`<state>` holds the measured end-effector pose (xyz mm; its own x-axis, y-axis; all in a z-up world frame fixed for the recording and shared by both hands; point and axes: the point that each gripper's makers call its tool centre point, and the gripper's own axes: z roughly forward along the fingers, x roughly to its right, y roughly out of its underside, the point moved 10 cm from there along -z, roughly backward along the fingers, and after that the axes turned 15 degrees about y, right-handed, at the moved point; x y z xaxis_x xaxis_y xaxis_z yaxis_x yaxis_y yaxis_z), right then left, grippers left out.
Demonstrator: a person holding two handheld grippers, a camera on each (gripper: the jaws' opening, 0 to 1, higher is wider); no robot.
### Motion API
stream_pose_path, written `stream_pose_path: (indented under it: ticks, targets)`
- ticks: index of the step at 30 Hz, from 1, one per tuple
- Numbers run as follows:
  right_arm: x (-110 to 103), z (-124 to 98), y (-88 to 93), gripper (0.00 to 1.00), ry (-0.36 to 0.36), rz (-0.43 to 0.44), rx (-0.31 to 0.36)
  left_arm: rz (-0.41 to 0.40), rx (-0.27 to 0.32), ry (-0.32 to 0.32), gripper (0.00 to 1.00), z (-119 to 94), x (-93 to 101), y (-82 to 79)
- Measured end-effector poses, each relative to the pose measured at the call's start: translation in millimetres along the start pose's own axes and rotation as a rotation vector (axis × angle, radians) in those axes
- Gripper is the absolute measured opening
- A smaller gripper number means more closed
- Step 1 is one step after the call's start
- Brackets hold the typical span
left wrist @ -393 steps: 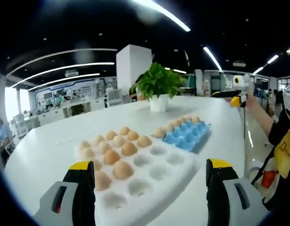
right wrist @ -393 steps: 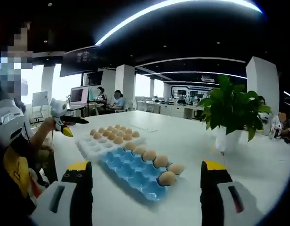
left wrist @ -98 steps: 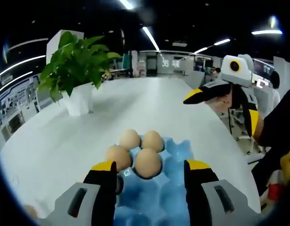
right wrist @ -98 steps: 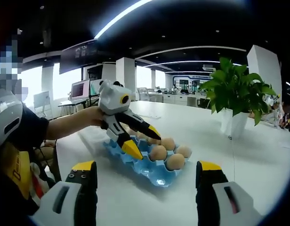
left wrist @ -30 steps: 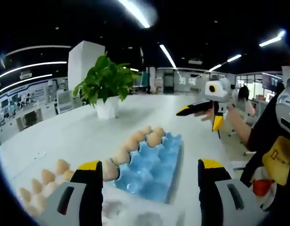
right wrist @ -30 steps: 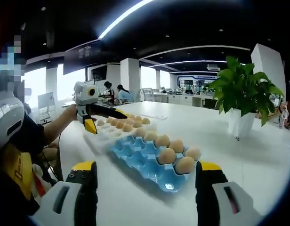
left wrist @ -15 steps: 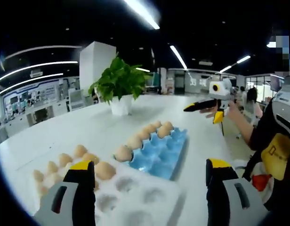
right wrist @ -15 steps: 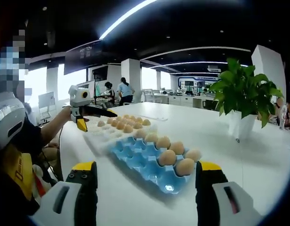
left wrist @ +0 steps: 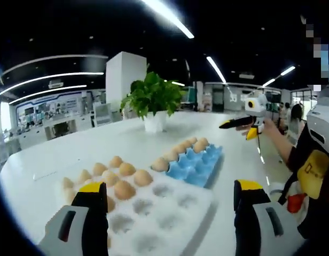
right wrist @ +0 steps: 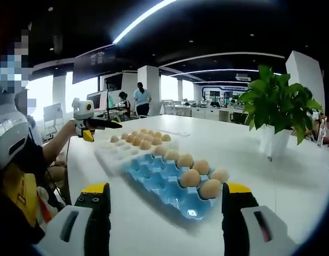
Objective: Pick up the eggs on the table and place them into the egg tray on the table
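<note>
A white egg tray (left wrist: pixel 164 213) lies just beyond my left gripper (left wrist: pixel 171 186), which is open with nothing between its jaws. Brown eggs (left wrist: pixel 124 189) fill the tray's left cells. Past it lies a blue egg tray (left wrist: pixel 194 165) with a row of eggs (left wrist: pixel 178 149) along its left side. My right gripper (right wrist: pixel 165 188) is open and empty, hanging before the blue tray (right wrist: pixel 154 178), whose near end holds eggs (right wrist: pixel 199 178). The white tray (right wrist: pixel 108 152) lies behind it. Each gripper shows in the other's view, the right gripper (left wrist: pixel 238 129) and the left gripper (right wrist: pixel 103 130) held in the air.
Both trays rest on a large white table (left wrist: pixel 73 149). A potted green plant (left wrist: pixel 154 98) stands at the far side, the same plant (right wrist: pixel 276 106) at the right. The person's sleeve and body sit at the table's edge (left wrist: pixel 314 160). Office desks and people are far behind.
My left gripper has drawn back from the blue tray to the white tray's near end, empty. The right gripper has stayed nearly still.
</note>
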<state>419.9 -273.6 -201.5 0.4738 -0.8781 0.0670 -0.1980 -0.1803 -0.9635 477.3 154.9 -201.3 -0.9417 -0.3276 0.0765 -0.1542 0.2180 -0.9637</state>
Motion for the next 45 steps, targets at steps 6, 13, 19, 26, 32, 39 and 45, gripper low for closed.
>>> stream_pose_path:
  ticks: [6,13,19,26,32,39,45]
  targets:
    - [-0.4,2.1,-0.1,0.90,-0.002,0.001,-0.002,-0.022,-0.003,-0.054,1.00,-18.7,-1.4,11.7]
    - [-3.9,8.0,0.1,0.90,-0.012,0.000,-0.008,-0.050,0.000,-0.105,1.00,-38.0,-2.9,22.0]
    - [-6.4,11.6,-0.2,0.90,-0.018,0.001,-0.008,-0.058,0.013,-0.131,1.00,-45.6,-3.3,24.2]
    - [-5.3,11.3,-3.4,0.90,-0.015,-0.004,-0.006,-0.079,0.012,-0.157,0.99,-51.3,-4.9,31.2]
    - [-4.7,11.9,-3.3,0.90,-0.013,-0.008,-0.013,-0.083,0.008,-0.168,0.99,-52.6,-5.9,33.2]
    - [-3.4,10.6,-4.3,0.90,-0.004,-0.004,-0.008,-0.083,0.005,-0.182,0.88,-54.7,-9.0,36.5]
    - [-2.1,9.8,-3.6,0.90,0.002,-0.006,-0.016,-0.103,0.010,-0.187,0.83,-55.4,-13.1,40.5]
